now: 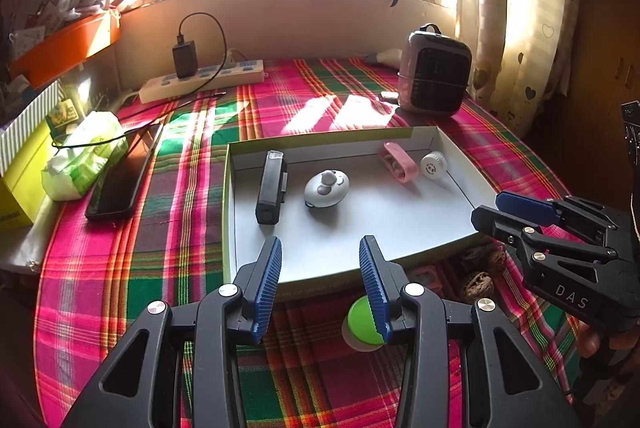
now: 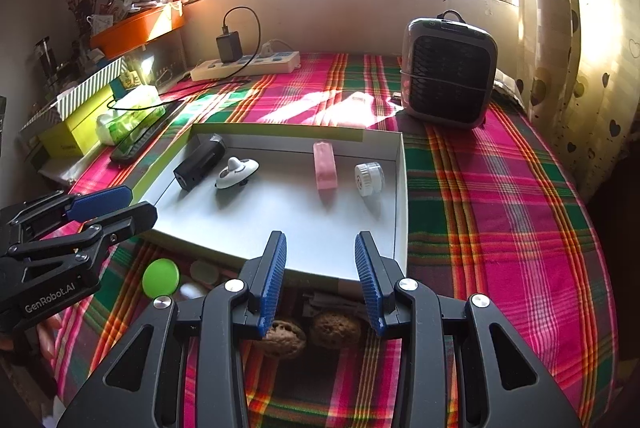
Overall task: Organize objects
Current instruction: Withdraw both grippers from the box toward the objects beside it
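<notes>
A shallow white box (image 1: 400,220) (image 2: 304,228) lies on the plaid cloth. In it are a black device (image 1: 271,188) (image 2: 200,167), a grey-white mouse-shaped gadget (image 1: 326,189) (image 2: 237,173), a pink clip (image 1: 400,162) (image 2: 325,166) and a white round cap (image 1: 433,166) (image 2: 369,179). In front of the box lie a green round lid (image 1: 362,318) (image 2: 161,277) and two walnuts (image 2: 335,329) (image 1: 478,286). My left gripper (image 1: 320,256) is open and empty over the box's near edge. My right gripper (image 2: 320,252) is open and empty above the walnuts.
A black phone (image 1: 120,184), a green tissue pack (image 1: 84,156), a power strip with charger (image 1: 200,78) and a small heater (image 1: 434,74) (image 2: 450,68) stand on the cloth. Boxes and an orange tray (image 1: 66,44) are at the left.
</notes>
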Demonstrator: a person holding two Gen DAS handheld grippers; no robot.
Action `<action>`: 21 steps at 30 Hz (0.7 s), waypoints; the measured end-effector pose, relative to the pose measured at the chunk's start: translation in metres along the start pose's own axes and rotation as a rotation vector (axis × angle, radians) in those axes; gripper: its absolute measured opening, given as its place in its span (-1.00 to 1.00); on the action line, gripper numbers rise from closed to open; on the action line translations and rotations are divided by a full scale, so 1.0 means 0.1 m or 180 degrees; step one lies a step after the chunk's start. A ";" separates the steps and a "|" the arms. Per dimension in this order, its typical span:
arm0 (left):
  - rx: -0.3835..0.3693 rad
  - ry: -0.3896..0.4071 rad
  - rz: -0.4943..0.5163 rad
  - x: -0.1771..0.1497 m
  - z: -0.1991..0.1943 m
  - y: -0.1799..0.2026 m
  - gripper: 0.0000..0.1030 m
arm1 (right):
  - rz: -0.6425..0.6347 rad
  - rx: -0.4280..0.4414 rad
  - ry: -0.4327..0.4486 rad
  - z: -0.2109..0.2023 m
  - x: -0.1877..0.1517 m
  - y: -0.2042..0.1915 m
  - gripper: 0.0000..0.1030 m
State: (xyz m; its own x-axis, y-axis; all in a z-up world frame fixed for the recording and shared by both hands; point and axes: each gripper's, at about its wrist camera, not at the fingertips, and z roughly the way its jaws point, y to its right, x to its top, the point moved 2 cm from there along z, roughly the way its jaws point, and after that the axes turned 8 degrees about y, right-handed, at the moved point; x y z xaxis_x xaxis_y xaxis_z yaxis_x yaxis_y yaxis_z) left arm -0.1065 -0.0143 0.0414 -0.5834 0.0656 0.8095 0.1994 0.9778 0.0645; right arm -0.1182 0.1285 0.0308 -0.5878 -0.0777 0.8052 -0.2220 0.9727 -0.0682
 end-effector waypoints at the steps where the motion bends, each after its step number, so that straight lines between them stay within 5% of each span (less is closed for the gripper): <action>1: -0.0009 -0.0002 -0.0006 -0.01 -0.01 0.00 -0.25 | 0.0003 0.0002 0.0006 -0.02 -0.01 0.00 -0.28; 21: -0.0255 -0.0161 -0.0098 -0.30 -0.06 0.09 -0.25 | 0.0042 0.0047 0.0032 -0.23 -0.30 -0.02 -0.27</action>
State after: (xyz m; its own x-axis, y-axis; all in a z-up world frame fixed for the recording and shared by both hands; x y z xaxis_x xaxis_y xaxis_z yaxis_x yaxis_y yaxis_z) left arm -0.0821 -0.0088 0.0209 -0.6289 0.0476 0.7760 0.2418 0.9606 0.1370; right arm -0.0820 0.1339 0.0201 -0.5830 -0.0627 0.8100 -0.2257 0.9703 -0.0874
